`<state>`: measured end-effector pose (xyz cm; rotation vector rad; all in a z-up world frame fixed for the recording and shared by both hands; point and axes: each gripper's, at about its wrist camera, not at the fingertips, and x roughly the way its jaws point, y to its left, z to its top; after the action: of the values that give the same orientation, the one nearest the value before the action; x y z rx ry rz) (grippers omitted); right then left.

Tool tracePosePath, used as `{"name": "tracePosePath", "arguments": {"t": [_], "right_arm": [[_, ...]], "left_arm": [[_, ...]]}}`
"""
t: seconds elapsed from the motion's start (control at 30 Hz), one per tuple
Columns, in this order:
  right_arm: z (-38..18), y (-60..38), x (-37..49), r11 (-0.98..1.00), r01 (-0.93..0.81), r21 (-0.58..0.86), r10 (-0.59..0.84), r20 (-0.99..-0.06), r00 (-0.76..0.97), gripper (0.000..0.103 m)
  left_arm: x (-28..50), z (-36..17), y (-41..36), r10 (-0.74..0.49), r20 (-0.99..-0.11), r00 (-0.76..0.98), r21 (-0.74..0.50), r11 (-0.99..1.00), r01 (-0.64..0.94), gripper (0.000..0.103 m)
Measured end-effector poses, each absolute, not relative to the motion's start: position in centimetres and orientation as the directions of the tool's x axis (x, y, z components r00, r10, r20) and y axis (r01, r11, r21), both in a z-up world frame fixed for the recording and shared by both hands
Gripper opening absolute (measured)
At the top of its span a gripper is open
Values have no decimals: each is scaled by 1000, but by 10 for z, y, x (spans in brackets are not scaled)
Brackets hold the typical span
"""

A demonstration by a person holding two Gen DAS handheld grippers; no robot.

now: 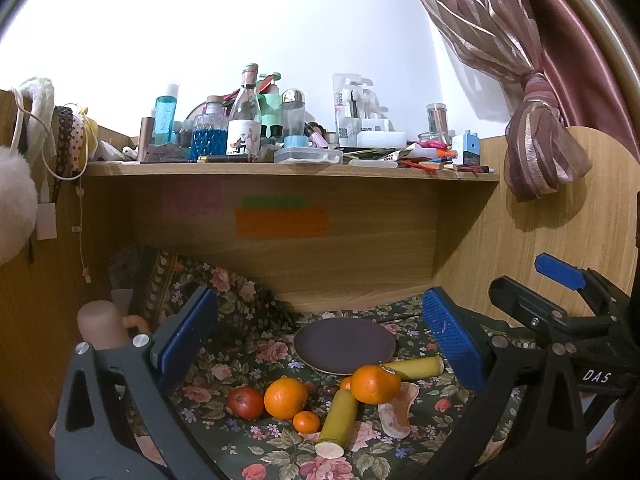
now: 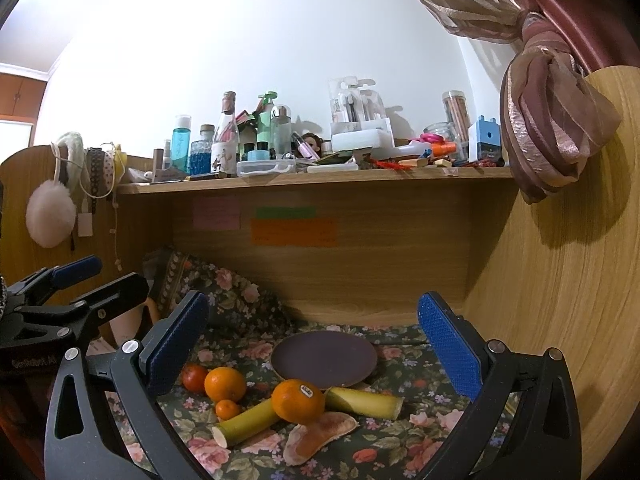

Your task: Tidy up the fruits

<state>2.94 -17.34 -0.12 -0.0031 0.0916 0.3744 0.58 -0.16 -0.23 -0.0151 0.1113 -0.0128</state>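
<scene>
The stickered orange (image 2: 298,401) is being framed low and centre between the wide-open, empty right gripper (image 2: 316,348), just before the dark plate (image 2: 324,358). The left gripper (image 1: 320,340) (equally spread, holding nothing) is being kept slightly farther off.

The left gripper (image 1: 320,344) hangs with its blue fingers (image 1: 188,336) spread wide and nothing between them. Below, on the flowered cloth (image 1: 280,452), a dark plate (image 1: 344,346) lies flat. In front of it sit two oranges (image 1: 285,398), a small tangerine (image 1: 306,421), a red apple (image 1: 245,402), two yellow-green cane pieces (image 1: 337,420) and peel (image 1: 396,412). The right gripper (image 1: 560,292) shows at the right.
</scene>
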Motion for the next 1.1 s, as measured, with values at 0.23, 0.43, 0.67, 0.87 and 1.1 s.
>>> {"name": "tracePosePath", "arguments": {"t": [0.23, 0.43, 0.67, 0.87, 1.1], "right_arm": [[-1, -174, 27, 932, -363, 16, 363, -83, 928, 103], [0, -175, 23, 931, -364, 24, 364, -74, 928, 103], [1, -175, 22, 932, -362, 22, 362, -71, 929, 103], [1, -176, 19, 931, -366, 20, 366, -68, 928, 103], [1, -175, 18, 931, -366, 18, 366, -66, 928, 103]], "left_arm": [[3, -1, 0, -14, -104, 994, -18, 1000, 12, 103], [1, 1, 1, -13, -97, 995, -26, 1000, 10, 103], [-2, 2, 0, -12, -92, 996, -27, 1000, 9, 103], [-3, 2, -1, -11, -91, 996, -23, 1000, 9, 103], [-3, 1, -2, -10, -90, 996, -23, 1000, 8, 103]]}}
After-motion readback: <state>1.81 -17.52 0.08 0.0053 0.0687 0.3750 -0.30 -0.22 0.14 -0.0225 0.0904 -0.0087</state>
